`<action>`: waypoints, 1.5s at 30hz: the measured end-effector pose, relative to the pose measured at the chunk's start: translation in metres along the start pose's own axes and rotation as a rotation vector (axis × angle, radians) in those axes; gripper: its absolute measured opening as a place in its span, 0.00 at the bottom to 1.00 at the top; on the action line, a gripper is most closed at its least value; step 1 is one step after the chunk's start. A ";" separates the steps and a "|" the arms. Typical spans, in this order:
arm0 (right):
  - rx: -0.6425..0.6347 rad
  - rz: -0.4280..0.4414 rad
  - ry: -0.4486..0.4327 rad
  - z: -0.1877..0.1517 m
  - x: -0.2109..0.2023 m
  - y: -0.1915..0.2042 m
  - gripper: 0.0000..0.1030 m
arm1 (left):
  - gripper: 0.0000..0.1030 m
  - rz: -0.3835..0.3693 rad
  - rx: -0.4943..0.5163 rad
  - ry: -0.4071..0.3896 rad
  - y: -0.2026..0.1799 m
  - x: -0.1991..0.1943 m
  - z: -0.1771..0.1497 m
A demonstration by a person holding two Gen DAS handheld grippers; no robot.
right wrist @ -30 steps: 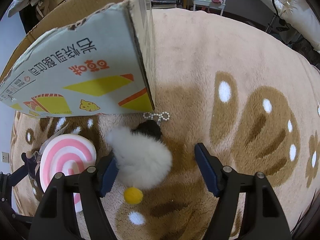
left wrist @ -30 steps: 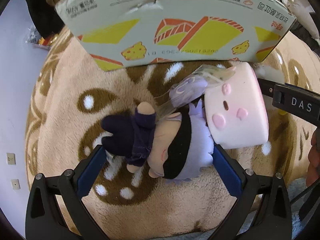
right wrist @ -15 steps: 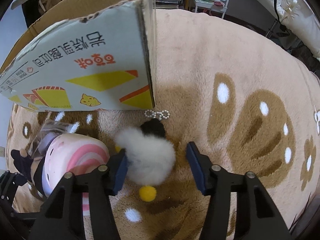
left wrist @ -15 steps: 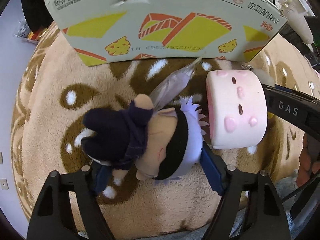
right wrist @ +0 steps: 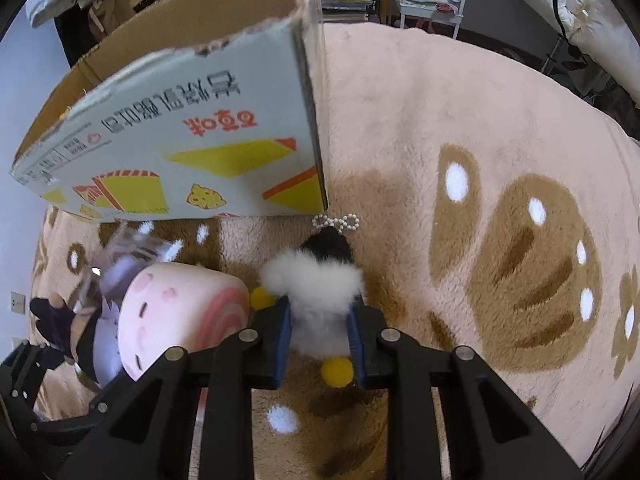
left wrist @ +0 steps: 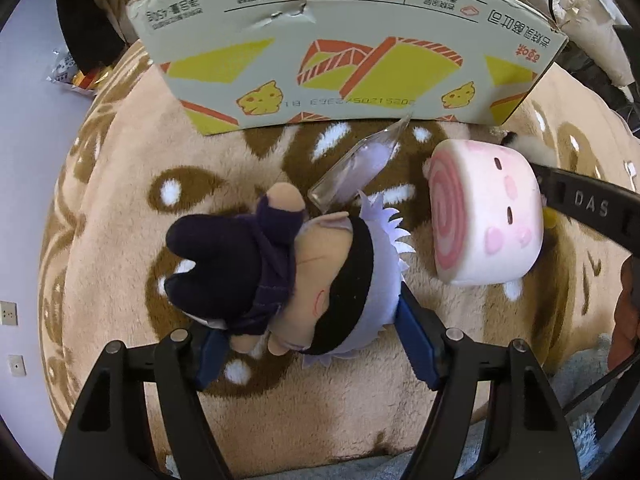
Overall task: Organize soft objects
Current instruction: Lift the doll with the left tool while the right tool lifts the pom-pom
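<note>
The left gripper (left wrist: 308,344) is pointing steeply down at a doll (left wrist: 288,276) with a dark outfit, a black band across its face and pale lilac hair. Its blue fingers (left wrist: 416,344) have just been closing and are now pressing on the doll from both sides, one against the dark legs, the other against the hair. The doll is lying on its side on a beige plush blanket (left wrist: 132,216) with brown and white markings. A clear plastic wrapper (left wrist: 356,168) is sticking out from behind the doll toward the far side.

Just to the right of the doll, a pink roll-cake plush (left wrist: 492,216) with a small face is resting on the blanket, its swirl end facing the doll.

The right gripper (right wrist: 320,340) is also pointing down, and its fingers (right wrist: 282,340) have just been closing; they are now squeezing a fluffy white plush (right wrist: 316,292) that has a black tuft at the far end, yellow pompoms and a small pearl bow (right wrist: 336,222). This plush is sitting just right of the roll-cake plush, near the corner of a printed cardboard box (right wrist: 192,136) standing open on the far side of the blanket.
</note>
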State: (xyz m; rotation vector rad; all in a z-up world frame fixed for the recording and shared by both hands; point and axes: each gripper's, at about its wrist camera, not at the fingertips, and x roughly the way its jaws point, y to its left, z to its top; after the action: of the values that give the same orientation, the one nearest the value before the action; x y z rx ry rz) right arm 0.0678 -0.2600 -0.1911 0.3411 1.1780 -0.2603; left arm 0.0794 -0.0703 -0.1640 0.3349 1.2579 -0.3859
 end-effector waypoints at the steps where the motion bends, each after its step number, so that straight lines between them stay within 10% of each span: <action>1: 0.001 0.001 -0.012 0.000 -0.003 0.000 0.25 | 0.71 0.007 0.002 -0.005 0.000 -0.002 -0.001; 30: 0.095 0.234 -0.443 0.006 -0.138 -0.001 0.25 | 0.72 0.234 -0.131 -0.668 0.024 -0.143 -0.020; 45: 0.027 0.224 -0.588 0.033 -0.156 0.019 0.25 | 0.72 0.268 -0.055 -0.769 0.021 -0.147 0.031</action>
State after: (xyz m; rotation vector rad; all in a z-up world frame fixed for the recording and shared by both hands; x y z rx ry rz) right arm 0.0466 -0.2524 -0.0322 0.3836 0.5525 -0.1638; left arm 0.0777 -0.0511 -0.0132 0.2644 0.4615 -0.2121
